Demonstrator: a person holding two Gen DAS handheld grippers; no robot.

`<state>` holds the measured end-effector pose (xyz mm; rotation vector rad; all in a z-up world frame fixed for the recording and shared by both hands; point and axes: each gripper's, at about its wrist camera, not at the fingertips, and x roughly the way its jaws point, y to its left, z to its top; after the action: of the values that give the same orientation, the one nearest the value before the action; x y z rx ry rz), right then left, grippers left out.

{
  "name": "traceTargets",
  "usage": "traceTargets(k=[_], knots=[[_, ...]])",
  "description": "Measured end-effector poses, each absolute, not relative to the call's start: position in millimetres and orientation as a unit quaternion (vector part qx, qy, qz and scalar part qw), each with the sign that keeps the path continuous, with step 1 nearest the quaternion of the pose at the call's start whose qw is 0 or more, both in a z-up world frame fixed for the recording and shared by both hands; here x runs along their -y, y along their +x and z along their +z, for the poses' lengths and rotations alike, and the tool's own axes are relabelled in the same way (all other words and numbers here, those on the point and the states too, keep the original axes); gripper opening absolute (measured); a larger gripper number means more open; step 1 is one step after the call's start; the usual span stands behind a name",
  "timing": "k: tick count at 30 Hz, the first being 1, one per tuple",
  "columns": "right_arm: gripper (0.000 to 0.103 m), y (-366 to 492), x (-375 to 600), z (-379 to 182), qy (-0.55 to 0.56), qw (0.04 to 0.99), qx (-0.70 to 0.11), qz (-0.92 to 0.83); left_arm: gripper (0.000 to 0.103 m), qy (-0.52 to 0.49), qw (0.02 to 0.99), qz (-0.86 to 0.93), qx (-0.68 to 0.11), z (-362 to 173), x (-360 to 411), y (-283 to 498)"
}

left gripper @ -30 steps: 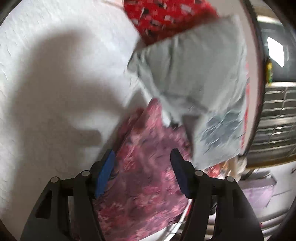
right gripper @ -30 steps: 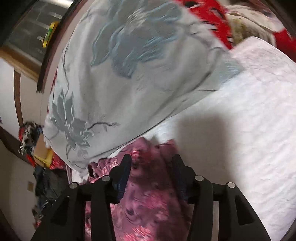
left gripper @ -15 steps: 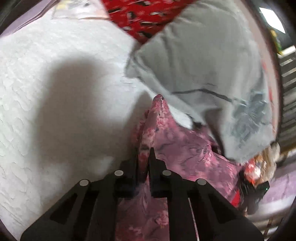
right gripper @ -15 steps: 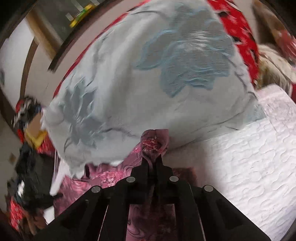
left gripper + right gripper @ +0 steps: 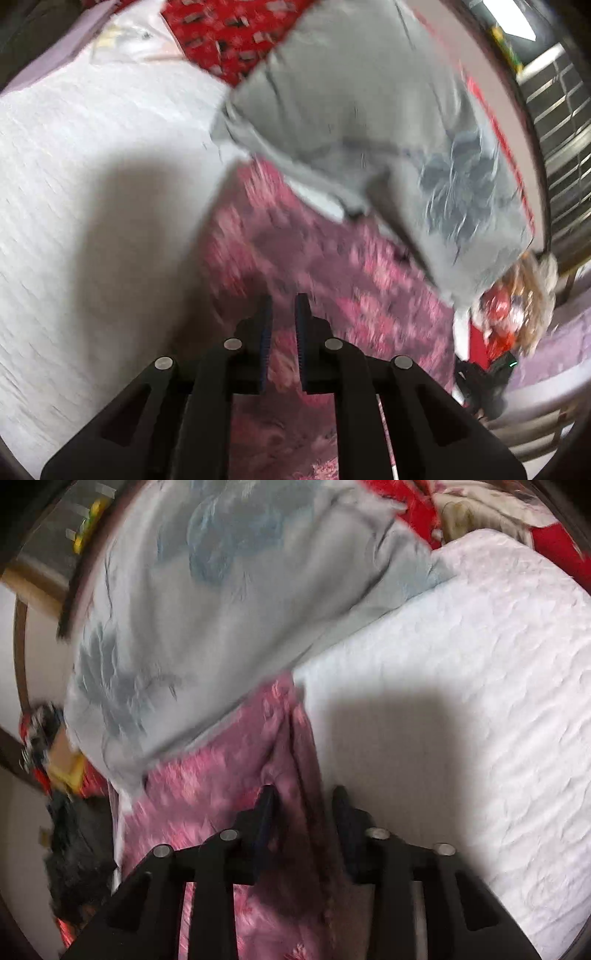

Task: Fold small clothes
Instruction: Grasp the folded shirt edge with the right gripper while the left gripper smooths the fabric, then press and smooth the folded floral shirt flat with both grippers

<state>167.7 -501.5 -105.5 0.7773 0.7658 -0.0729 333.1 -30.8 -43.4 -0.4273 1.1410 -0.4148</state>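
Observation:
A small pink floral garment (image 5: 317,266) lies on the white quilted bed (image 5: 74,184), its far edge against a grey flowered pillow (image 5: 369,122). My left gripper (image 5: 282,302) hovers over the cloth with its jaws a narrow gap apart and nothing pinched between them. In the right wrist view the same garment (image 5: 207,782) shows a raised fold running toward my right gripper (image 5: 304,794), whose jaws stand apart astride that fold without clamping it. The view is motion-blurred.
The grey pillow (image 5: 221,602) leans at the head of the bed. A red patterned cloth (image 5: 229,33) lies behind it. Clutter (image 5: 506,314) sits beyond the bed's edge. Bare white quilt (image 5: 480,701) stretches to the right.
Both grippers were clamped on the pink garment's edge half a second ago; now both have opened and let go, and the cloth has dropped onto the bed.

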Motion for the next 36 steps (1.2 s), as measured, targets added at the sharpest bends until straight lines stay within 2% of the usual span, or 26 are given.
traceTargets(k=[3,4,8,11,12,13,15,18,20,21,23,24,29,33,34,36], knots=[[0.007,148,495,-83,0.35,0.884,-0.307,-0.039,0.008,-0.173,0.801,-0.158,-0.55,-64,44,330],[0.003,144,495,-80,0.349,0.887,-0.299,-0.048,0.008,-0.183,0.802,-0.156,-0.547,-67,42,329],[0.004,147,505,-106,0.353,0.856,-0.368,-0.087,0.008,-0.232,0.787,-0.142,-0.554,-66,27,330],[0.011,138,502,-88,0.344,0.87,-0.341,-0.093,0.015,-0.231,0.796,-0.13,-0.544,-55,24,321],[0.011,136,498,-76,0.34,0.881,-0.317,-0.087,0.023,-0.229,0.802,-0.127,-0.536,-51,27,318],[0.011,136,495,-68,0.338,0.889,-0.301,-0.079,0.038,-0.228,0.811,-0.124,-0.524,-47,29,312],[0.011,148,485,-57,0.331,0.898,-0.283,-0.065,0.053,-0.225,0.829,-0.111,-0.5,-43,34,299],[0.018,171,473,-60,0.312,0.901,-0.295,-0.064,0.053,-0.202,0.842,-0.093,-0.491,-50,45,296],[0.022,188,470,-76,0.302,0.89,-0.333,-0.08,0.053,-0.167,0.853,-0.082,-0.488,-62,56,298],[0.019,201,468,-92,0.295,0.872,-0.379,-0.092,0.053,-0.138,0.863,-0.081,-0.48,-65,63,297],[0.019,199,470,-87,0.288,0.879,-0.368,-0.098,0.053,-0.093,0.869,-0.076,-0.48,-57,74,298],[0.024,198,470,-82,0.29,0.877,-0.37,-0.096,0.053,-0.083,0.869,-0.079,-0.481,-53,75,300],[0.028,176,453,-56,0.304,0.89,-0.336,-0.049,0.055,-0.07,0.88,-0.082,-0.462,-28,63,299],[0.037,164,420,-69,0.276,0.891,-0.36,0.001,0.056,-0.032,0.863,-0.066,-0.499,-49,64,302],[0.037,166,412,-81,0.26,0.884,-0.387,0.006,0.061,-0.011,0.856,-0.06,-0.513,-59,68,303],[0.036,162,407,-80,0.241,0.891,-0.385,-0.002,0.064,0.007,0.865,-0.053,-0.498,-59,70,299]])
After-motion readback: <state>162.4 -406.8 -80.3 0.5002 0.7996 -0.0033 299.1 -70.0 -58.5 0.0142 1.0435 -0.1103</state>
